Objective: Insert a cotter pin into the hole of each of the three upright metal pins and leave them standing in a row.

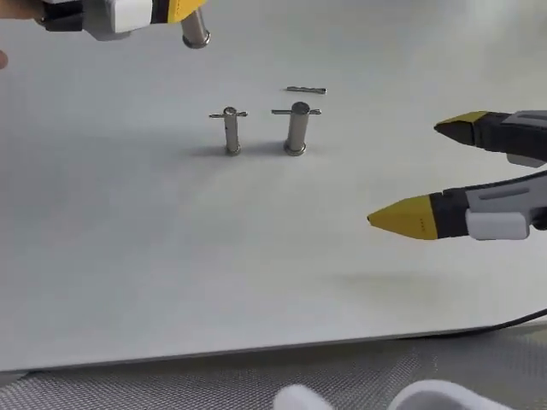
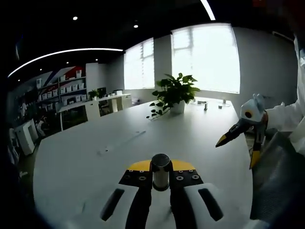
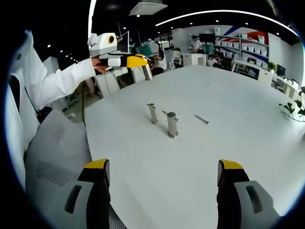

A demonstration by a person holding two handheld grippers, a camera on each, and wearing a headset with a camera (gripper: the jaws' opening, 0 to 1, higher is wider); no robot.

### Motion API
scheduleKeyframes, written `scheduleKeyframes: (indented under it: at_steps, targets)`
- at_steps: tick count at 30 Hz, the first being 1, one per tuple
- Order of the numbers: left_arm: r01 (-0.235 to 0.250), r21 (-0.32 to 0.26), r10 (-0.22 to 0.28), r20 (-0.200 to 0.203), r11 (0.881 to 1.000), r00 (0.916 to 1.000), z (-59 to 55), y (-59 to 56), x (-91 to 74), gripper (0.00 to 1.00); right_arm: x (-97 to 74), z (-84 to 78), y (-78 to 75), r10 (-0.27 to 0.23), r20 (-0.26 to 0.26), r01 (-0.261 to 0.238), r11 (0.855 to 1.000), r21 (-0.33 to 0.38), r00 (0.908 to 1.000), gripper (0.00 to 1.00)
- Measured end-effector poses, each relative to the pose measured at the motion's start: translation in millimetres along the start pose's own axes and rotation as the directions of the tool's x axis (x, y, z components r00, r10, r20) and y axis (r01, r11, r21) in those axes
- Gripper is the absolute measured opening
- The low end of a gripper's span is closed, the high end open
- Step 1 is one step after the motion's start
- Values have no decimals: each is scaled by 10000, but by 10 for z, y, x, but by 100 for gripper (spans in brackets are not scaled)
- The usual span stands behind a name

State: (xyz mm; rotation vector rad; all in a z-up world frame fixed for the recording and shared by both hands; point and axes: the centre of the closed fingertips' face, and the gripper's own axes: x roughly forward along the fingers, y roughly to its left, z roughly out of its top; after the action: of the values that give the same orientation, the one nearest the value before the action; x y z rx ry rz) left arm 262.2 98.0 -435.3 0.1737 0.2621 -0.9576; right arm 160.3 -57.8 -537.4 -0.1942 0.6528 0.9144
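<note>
Holding the third metal pin [image 2: 160,171] clear of the white table [image 1: 171,256], my left gripper [image 1: 190,15] is closed tight on its shank, with one flat end facing that gripper's camera. I judge it is lifted like this so its cross hole can be turned toward the last cotter. I cannot make out that hole from here.

My right gripper [image 1: 414,175] hangs low over the table with its yellow-tipped jaws spread wide and nothing between them. That looks like readiness to pick up the loose cotter pin [image 1: 306,90], which lies flat just behind the standing pair.

That pair stands upright near the middle of the table, side by side but apart. The slimmer pin [image 1: 231,130] and the thicker pin [image 1: 297,128] are both bright steel with a small flange at the foot. Each has a thin cotter through it crosswise near the top, so I count two of three done. By my reckoning the space beside them is where the third belongs to complete the row.
</note>
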Motion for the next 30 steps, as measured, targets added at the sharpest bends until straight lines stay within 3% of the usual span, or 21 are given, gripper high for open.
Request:
scheduleKeyframes:
  at_steps: [5, 9, 11, 17, 24, 30]
  targets:
    - [944, 657, -925, -322, 9934, 9952, -116, -312, 51, 11, -37, -5, 50, 127, 113, -128, 9999, 44, 9999, 92]
    - [1683, 271, -1663, -663, 9854, 9838, -310, -531, 105, 11, -48, -39, 83, 162, 123, -163, 9998, 90, 9998, 92]
    - [1820, 32, -1815, -656, 9833, 9812, -416, -609, 151, 11, -51, -57, 97, 188, 167, -191, 9997, 154, 9997, 92]
    - [2350, -251, -2363, -1175, 9717, 9645, -746, -878, 275, 11, -53, -98, 156, 323, 137, -327, 9991, 280, 9994, 91]
    - [2732, -128, -2715, -1668, 9619, 9479, -938, -1045, 357, 11, -39, -103, 253, 661, 131, -663, 9976, 182, 9977, 88]
    - [2772, 88, -2714, -1757, 9608, 9463, -1000, -1078, 396, 11, -24, -101, 267, 704, 50, -704, 9975, 12, 9975, 88]
